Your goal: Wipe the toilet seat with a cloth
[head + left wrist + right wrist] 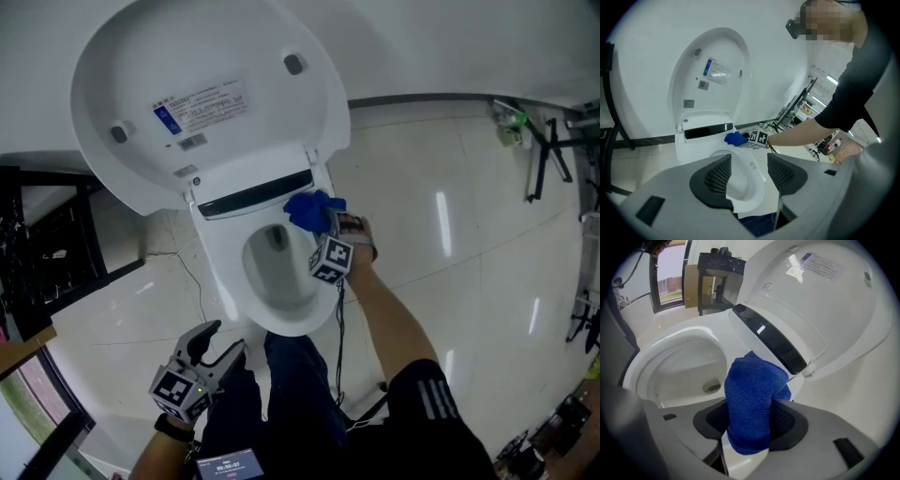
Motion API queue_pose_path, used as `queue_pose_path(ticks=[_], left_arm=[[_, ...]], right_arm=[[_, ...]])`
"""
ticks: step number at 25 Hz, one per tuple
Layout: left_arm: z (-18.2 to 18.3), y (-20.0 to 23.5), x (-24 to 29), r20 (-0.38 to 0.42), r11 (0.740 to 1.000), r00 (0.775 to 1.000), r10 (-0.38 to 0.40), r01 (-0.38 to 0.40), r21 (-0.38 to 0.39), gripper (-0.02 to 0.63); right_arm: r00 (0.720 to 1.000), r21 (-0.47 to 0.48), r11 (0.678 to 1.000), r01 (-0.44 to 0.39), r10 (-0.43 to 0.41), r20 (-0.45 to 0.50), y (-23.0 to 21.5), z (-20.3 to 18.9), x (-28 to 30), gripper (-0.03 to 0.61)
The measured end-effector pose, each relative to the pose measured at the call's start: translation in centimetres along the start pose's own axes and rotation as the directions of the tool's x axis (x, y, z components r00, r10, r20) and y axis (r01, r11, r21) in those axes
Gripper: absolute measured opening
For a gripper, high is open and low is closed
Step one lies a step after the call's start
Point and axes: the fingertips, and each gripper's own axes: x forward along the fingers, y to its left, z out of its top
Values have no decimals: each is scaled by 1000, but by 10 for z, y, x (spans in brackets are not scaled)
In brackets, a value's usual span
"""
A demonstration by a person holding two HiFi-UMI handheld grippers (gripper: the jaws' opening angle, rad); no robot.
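A white toilet stands with its lid raised and its seat down around the bowl. My right gripper is shut on a blue cloth, which rests against the back right of the seat, just below the dark hinge strip. In the right gripper view the cloth fills the gap between the jaws, with the seat behind it. My left gripper hangs open with nothing in it in front of the toilet, low at the left. Its own view shows the seat between the spread jaws and the cloth farther off.
A black shelf unit stands left of the toilet, and a thin cable runs across the glossy floor tiles. Black stands and a green bottle sit by the wall at the right. The person's legs are right before the bowl.
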Motion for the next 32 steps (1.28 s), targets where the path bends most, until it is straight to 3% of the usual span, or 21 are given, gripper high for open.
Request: queue_pose_path(ticks=[5,9,17,22,24,27,32], left_arm=[[-3,-9,7,-18,1000,999,-27,27,4,249],[1,-18,16,-26,998,998,-57,58,22,249],[-3,-32,16,-35,992,994,-107,109,70,249],[-11,-40,5,-43,988,992,-122,125,89,249],[-11,-45,-1,-38,986,991,-129,132,102,249],[-18,-40,-13,-13,980,991,-130,130,148,249],[-6,-48,-44,29,972,989,-142,134,195,249]], right_arm=[[995,65,994,-89,91,-39,35,-22,-14,239],[978,70,978,-195,199,-62,93,-33,-31,235],[946,110,946,-306,315,-75,208,-44,-63,235],[940,185,928,-323,338,-51,219,-41,-66,235],[946,236,918,-317,323,14,206,-32,-73,235],[965,324,909,-261,232,123,171,-11,-102,236],[957,497,842,-208,70,282,128,24,-193,235]])
